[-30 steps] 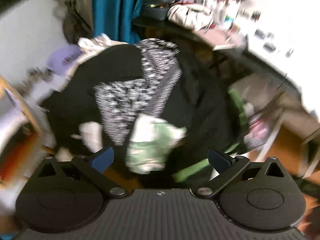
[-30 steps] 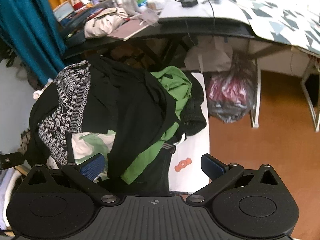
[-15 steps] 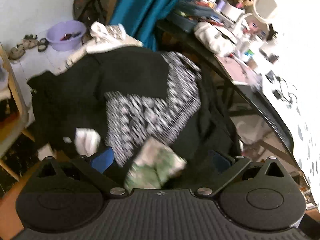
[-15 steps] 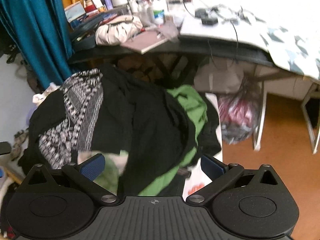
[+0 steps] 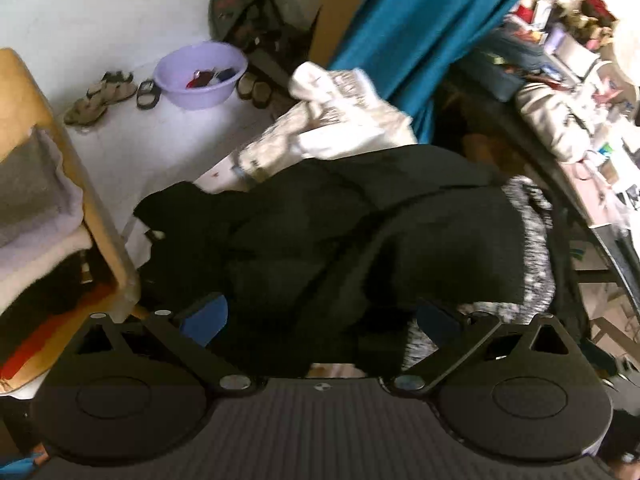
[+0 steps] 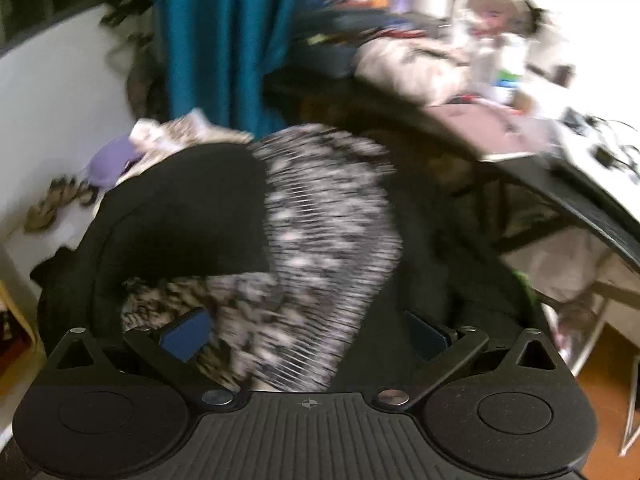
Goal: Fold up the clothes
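We cannot read the smeared black-and-white patterned garment (image 6: pixel 320 232); the desk clutter (image 6: pixel 480 60) is blurred, and black clothing (image 5: pixel 360 240) hides whatever lies beneath.

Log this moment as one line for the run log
stage: reaching for pile | left tongs: open over black garment | right tongs: open over black-and-white patterned garment | nothing gripped | folding not begun

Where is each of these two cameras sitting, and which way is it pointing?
Left wrist view: on the left gripper, looking down on a black garment in the clothes heap, a purple basin on the floor beyond; only its own open fingers show.
Right wrist view: on the right gripper, facing the black-and-white patterned garment and a cluttered desk; only its own open fingers show.
Shared: the heap, the teal curtain.
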The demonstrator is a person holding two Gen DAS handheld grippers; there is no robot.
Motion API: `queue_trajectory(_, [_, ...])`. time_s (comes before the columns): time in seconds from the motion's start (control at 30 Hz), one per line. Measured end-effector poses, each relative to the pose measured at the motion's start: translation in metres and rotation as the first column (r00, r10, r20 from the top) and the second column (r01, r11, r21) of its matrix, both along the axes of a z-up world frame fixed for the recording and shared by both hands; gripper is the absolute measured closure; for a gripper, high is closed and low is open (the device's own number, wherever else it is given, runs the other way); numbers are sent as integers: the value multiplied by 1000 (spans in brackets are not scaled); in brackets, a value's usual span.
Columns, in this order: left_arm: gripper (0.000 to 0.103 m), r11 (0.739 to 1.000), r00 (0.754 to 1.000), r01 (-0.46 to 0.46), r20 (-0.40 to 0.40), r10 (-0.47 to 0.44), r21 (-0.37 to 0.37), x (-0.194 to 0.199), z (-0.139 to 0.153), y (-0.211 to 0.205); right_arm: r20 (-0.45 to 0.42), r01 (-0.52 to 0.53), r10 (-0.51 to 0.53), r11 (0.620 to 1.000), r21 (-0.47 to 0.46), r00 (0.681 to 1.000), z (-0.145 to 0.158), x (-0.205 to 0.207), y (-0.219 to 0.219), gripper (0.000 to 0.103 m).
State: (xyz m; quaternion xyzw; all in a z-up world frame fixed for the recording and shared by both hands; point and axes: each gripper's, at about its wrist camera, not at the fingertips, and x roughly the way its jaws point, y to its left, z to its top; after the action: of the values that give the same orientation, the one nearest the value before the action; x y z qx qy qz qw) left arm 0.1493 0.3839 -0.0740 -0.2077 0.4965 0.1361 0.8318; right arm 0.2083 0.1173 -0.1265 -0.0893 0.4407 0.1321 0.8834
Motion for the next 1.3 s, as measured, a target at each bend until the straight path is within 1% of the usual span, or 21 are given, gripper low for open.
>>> queue_trajectory(0.07, [1, 1000, 1000, -4, -15, 4, -9, 4, -6, 15, -9, -28, 27, 996, -88, 1000, -26, 15, 37, 1])
queue_trajectory(0.1, [0, 1000, 1000, -6, -22, 5, -9, 5, -9, 21, -14, -21, 20, 994, -108, 1000, -33, 21, 46, 2])
queue_trajectory(0.17, [1, 1000, 999, -11, -32, 10, -15, 8, -13, 30, -21, 2, -5, 991, -131, 1000, -43, 30, 60, 10])
queue_trajectory(0.2, [0, 1000, 999, -13, -34, 13, -21, 9, -14, 34, -13, 19, -21, 991, -130, 1000, -44, 35, 63, 17])
queue_trajectory(0.27, [1, 999, 999, -15, -33, 14, -34, 9, -17, 41, 6, 44, -43, 994, -98, 999, -38, 43, 64, 21])
queue_trajectory(0.3, [0, 999, 999, -15, -34, 14, -36, 11, -18, 43, 14, 50, -49, 996, -74, 999, -33, 45, 62, 26])
queue_trajectory(0.33, [0, 999, 999, -13, -38, 11, -37, 12, -19, 44, 17, 50, -49, 998, -42, 999, -29, 47, 59, 33])
queue_trajectory(0.37, [0, 999, 999, -10, -42, 9, -37, 13, -20, 44, 19, 48, -48, 999, -7, 999, -25, 49, 56, 38])
queue_trajectory(0.43, [0, 999, 999, -2, -52, 0, -42, 18, -21, 43, 11, 39, -40, 997, 68, 999, -20, 50, 49, 58])
queue_trajectory(0.5, [1, 999, 999, 10, -52, -12, -41, 24, -21, 39, -7, 44, -43, 990, 136, 999, -19, 50, 41, 67])
queue_trajectory(0.6, [1, 999, 998, 44, -42, -45, -26, 33, -16, 29, -4, 62, -63, 972, 228, 998, -15, 51, 29, 70])
queue_trajectory(0.73, [1, 997, 997, 71, -25, -71, -1, 41, -8, 14, -13, 78, -78, 945, 319, 997, -10, 63, 14, 71])
queue_trajectory(0.77, [0, 997, 997, 73, -24, -73, 5, 43, -7, 10, -20, 73, -70, 937, 341, 997, -9, 68, 10, 73])
queue_trajectory(0.8, [0, 997, 997, 76, -23, -76, 11, 45, -5, 6, -29, 66, -59, 930, 363, 998, -9, 74, 7, 80])
queue_trajectory(0.83, [1, 997, 997, 80, -23, -79, 17, 47, -4, 2, -37, 59, -48, 919, 390, 998, -8, 79, 4, 84])
queue_trajectory(0.93, [1, 996, 996, 85, -31, -84, 36, 55, -1, -10, -54, 41, -18, 878, 477, 998, -3, 96, -2, 91])
queue_trajectory(1.03, [1, 997, 996, 73, -44, -72, 34, 64, -1, -19, -30, 22, -6, 830, 557, 1000, 7, 107, -12, 93])
queue_trajectory(1.13, [1, 996, 996, 81, -42, -79, 34, 70, -2, -28, 17, 0, -13, 794, 607, 1000, 22, 109, -26, 93])
queue_trajectory(1.23, [1, 992, 993, 118, -37, -116, 49, 77, -6, -41, 42, 9, -46, 769, 639, 998, 33, 110, -44, 94])
queue_trajectory(1.3, [1, 983, 985, 174, -19, -174, 56, 83, -13, -53, 43, 28, -72, 766, 642, 996, 36, 112, -59, 94])
